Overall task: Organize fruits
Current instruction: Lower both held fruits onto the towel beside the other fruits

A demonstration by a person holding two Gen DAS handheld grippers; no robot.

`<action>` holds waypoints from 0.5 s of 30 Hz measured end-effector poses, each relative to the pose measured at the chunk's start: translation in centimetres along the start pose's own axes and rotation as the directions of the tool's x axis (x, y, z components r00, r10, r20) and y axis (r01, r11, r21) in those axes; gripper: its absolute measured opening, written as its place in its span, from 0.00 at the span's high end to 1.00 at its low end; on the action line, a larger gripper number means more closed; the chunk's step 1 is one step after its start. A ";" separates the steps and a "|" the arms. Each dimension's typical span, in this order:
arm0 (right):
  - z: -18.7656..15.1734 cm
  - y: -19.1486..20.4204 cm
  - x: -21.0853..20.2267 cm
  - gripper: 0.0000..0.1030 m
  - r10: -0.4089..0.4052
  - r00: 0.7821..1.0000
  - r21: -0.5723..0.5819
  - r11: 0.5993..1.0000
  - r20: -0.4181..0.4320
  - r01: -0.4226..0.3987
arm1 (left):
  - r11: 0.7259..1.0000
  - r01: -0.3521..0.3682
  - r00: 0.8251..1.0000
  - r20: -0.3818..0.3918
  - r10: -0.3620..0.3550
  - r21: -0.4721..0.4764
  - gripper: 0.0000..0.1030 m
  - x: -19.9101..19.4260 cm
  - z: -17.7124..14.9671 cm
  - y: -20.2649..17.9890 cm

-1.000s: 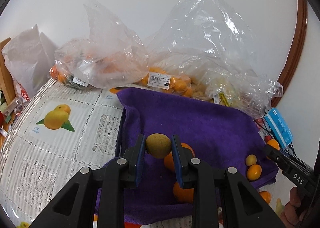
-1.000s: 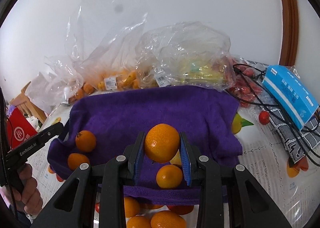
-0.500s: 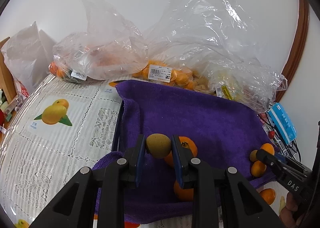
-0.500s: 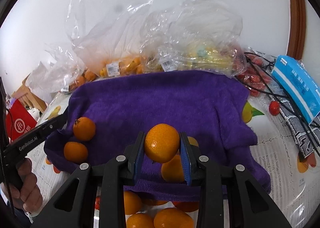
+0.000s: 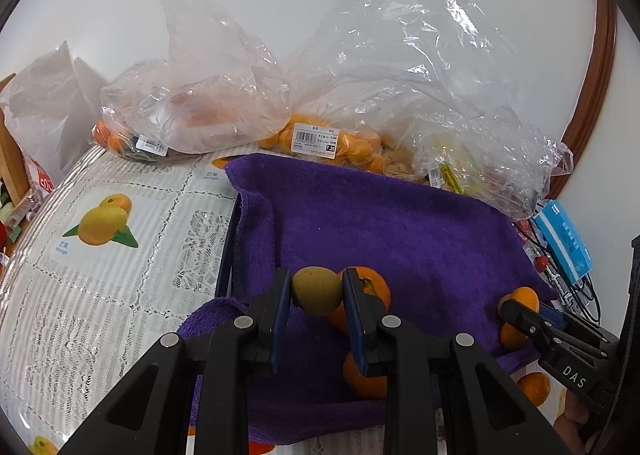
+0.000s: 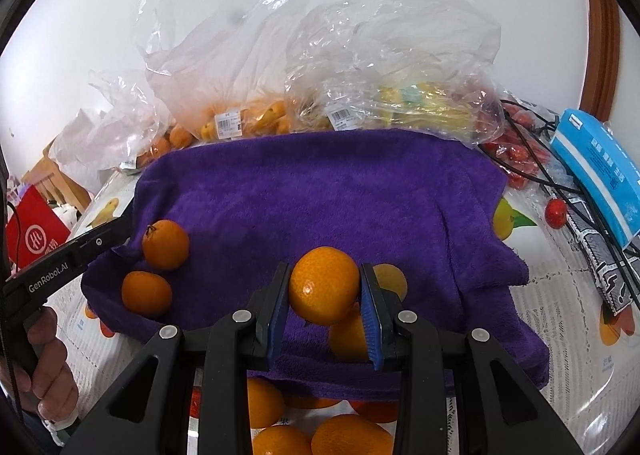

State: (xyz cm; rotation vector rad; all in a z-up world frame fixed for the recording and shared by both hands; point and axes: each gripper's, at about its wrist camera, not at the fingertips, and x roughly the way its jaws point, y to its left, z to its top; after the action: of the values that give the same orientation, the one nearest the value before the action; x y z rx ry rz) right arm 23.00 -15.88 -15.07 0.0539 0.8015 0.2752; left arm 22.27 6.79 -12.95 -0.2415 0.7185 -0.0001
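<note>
My left gripper (image 5: pixel 316 291) is shut on a brownish-green kiwi (image 5: pixel 317 290), held above the near left part of a purple towel (image 5: pixel 400 231). Two oranges (image 5: pixel 374 287) lie on the towel just behind and below it. My right gripper (image 6: pixel 324 287) is shut on an orange (image 6: pixel 323 285) above the towel's (image 6: pixel 320 191) near edge. In the right wrist view two oranges (image 6: pixel 165 239) rest at the towel's left end and smaller yellow-orange fruits (image 6: pixel 390 279) lie behind the fingers. The right gripper's tip also shows at the lower right of the left wrist view.
Clear plastic bags of fruit (image 5: pixel 312 135) line the wall behind the towel. A blue box (image 6: pixel 600 167), black cables and small red fruits (image 6: pixel 556 211) lie at the right. Several loose oranges (image 6: pixel 348 435) sit on the fruit-printed tablecloth (image 5: pixel 100 255) in front of the towel.
Both grippers keep their fruit. The views have crept forward and down a little over the towel; in the left wrist view the right gripper's tip has slid further in.
</note>
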 end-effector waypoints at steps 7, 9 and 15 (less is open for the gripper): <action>-0.1 0.3 0.2 0.68 -0.008 1.000 -0.012 1.000 -0.003 0.008 | 1.000 0.003 1.000 -0.016 -0.003 0.004 0.76 0.3 -0.1 -0.2; -0.1 0.3 0.2 0.68 -0.012 1.000 -0.014 1.000 -0.005 0.012 | 1.000 0.004 1.000 -0.022 -0.004 0.004 0.76 0.4 -0.2 -0.2; -0.1 0.5 0.3 0.68 -0.024 1.000 -0.029 0.999 -0.005 0.024 | 1.000 0.004 1.000 -0.029 -0.004 0.005 0.76 0.5 -0.2 -0.2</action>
State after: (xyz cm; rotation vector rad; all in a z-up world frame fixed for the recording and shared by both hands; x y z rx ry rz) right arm 22.98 -15.38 -15.27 0.0163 0.8032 0.2642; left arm 22.52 6.51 -13.34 -0.2383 0.7468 -0.0097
